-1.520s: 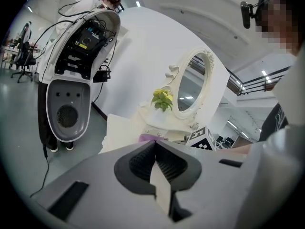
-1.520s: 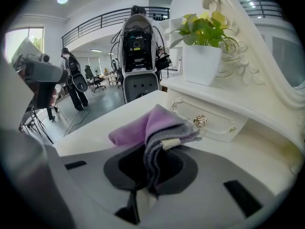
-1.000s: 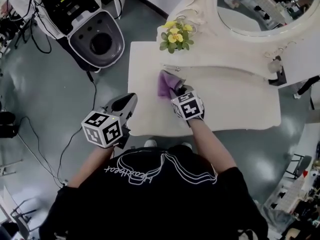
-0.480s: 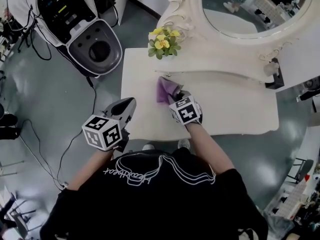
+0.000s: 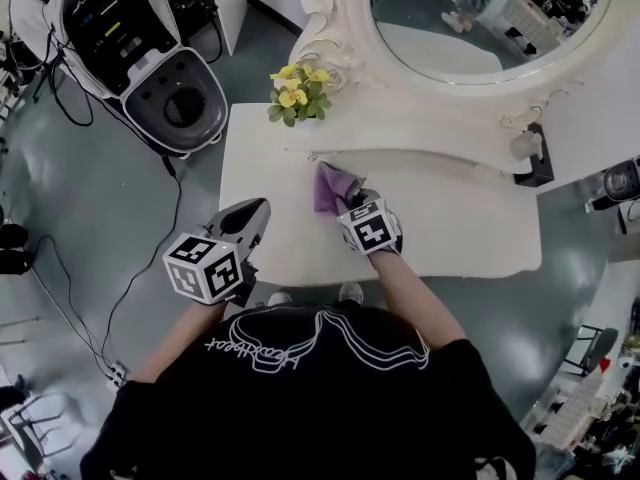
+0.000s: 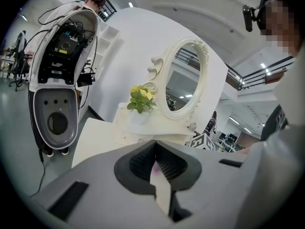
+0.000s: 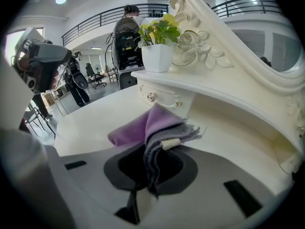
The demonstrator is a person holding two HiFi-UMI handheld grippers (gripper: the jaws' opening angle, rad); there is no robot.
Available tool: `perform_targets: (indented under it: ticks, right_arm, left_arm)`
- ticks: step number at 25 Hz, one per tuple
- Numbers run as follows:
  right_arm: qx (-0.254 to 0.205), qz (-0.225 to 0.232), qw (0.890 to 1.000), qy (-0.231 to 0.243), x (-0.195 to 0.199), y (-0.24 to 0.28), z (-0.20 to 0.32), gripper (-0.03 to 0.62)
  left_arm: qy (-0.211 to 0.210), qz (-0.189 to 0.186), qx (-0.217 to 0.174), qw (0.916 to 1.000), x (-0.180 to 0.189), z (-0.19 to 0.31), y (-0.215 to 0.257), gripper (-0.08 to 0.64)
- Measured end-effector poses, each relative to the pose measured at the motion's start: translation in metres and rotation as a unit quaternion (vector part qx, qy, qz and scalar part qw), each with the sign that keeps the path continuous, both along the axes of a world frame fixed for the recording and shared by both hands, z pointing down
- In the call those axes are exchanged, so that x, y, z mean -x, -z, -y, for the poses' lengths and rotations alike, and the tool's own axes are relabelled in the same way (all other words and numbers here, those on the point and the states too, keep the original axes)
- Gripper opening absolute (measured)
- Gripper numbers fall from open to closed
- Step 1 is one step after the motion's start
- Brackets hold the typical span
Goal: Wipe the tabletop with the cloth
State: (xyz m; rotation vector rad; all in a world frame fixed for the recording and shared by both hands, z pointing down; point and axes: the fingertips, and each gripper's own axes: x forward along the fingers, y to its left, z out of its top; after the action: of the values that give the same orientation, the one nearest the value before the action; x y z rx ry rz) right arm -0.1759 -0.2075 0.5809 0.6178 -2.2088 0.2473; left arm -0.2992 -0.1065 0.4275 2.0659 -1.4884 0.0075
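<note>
Purple cloth (image 5: 330, 188) in right hand-held gripper (image 5: 352, 200), apparently touching tabletop (image 5: 460, 230).

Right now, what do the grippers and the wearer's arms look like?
Left gripper and right gripper: light grey moulded shells, dark ribbed pads inside the jaws. Each carries a white cube of black square markers. No cables visible on them. The person wears a black short-sleeved T-shirt with a white line print; forearms bare.

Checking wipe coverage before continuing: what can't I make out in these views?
- The tabletop under the cloth: head view, covered by cloth and right hand-held gripper.
- Whether the cloth touches the tabletop: right gripper view, gripper body blocks it.
- Dust or streaks: too small, any view.
</note>
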Motion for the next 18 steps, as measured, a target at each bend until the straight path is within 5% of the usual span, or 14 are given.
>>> perform_targets:
  ticks: [18]
  right_arm:
    - [-0.001,-0.002,1.0,-0.006,-0.077,-0.005,0.034,0.052]
  left_arm:
    - [-0.007,0.012,0.009,0.9999,-0.076,0.031,0.0,0.005]
